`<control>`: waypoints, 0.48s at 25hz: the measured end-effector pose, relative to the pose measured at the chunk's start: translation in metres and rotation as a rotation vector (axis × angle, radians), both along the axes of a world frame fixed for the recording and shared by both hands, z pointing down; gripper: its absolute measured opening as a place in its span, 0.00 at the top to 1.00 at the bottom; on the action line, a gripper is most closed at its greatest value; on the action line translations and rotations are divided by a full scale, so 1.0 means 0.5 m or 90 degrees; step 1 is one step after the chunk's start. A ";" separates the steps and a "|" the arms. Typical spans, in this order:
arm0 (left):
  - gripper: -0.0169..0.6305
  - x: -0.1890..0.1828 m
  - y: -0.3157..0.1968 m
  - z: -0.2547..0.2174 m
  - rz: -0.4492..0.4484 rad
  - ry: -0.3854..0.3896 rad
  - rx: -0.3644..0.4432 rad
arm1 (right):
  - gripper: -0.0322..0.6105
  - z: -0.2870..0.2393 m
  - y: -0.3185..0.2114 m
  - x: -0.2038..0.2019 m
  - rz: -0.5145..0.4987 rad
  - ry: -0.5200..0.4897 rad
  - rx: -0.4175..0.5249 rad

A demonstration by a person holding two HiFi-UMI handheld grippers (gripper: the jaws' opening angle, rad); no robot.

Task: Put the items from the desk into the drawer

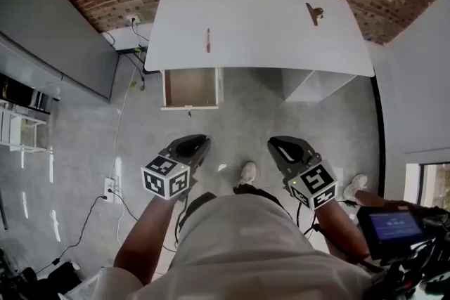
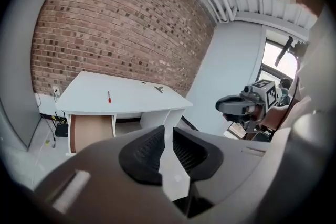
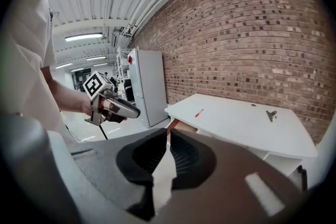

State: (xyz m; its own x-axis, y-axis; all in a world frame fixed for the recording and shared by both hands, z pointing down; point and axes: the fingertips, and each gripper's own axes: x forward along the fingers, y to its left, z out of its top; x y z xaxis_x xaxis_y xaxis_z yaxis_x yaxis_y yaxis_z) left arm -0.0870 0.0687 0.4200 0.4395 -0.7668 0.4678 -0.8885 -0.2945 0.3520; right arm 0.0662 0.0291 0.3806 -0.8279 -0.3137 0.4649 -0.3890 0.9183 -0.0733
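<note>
Plainly, nothing is in hand yet. The left gripper point(image 1: 193, 145) has its jaws pressed close together with only a thin slit of floor showing between them, and nothing is pinched. The right gripper point(image 1: 283, 145) is the same, its jaws drawn together and empty. Both are held low in front of the person, well short of the desk point(image 1: 260, 46).

The slim red tool point(image 1: 208, 40) lies straight ahead of the left gripper and a little to its inner side, on the desktop's near-left part. Its long axis runs away from the person, roughly in line with the way the left gripper points. I judge that jaws coming from this side would have to close across its thin width, not along its length. The left gripper is clearly the nearer one to it.

The small dark item point(image 1: 314, 12) sits farther off, ahead of the right gripper and slightly to its outer side, near the desk's back edge. What kind of object it is cannot be told at this range.

The drawer point(image 1: 190, 86) stands pulled out and looks bare inside. It lies directly ahead of the left gripper, between that gripper and the red tool, below the desktop's front edge. From the red tool, the drop into it looks like a short move back toward the person.
</note>
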 end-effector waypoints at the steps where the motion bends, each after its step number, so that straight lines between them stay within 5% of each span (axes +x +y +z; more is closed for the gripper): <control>1: 0.89 0.001 -0.041 0.004 -0.002 -0.007 -0.003 | 0.92 0.002 -0.034 0.017 0.006 0.003 0.005; 12: 0.87 -0.108 -0.411 0.108 -0.034 -0.081 -0.083 | 0.90 0.054 -0.218 0.106 0.105 0.012 -0.033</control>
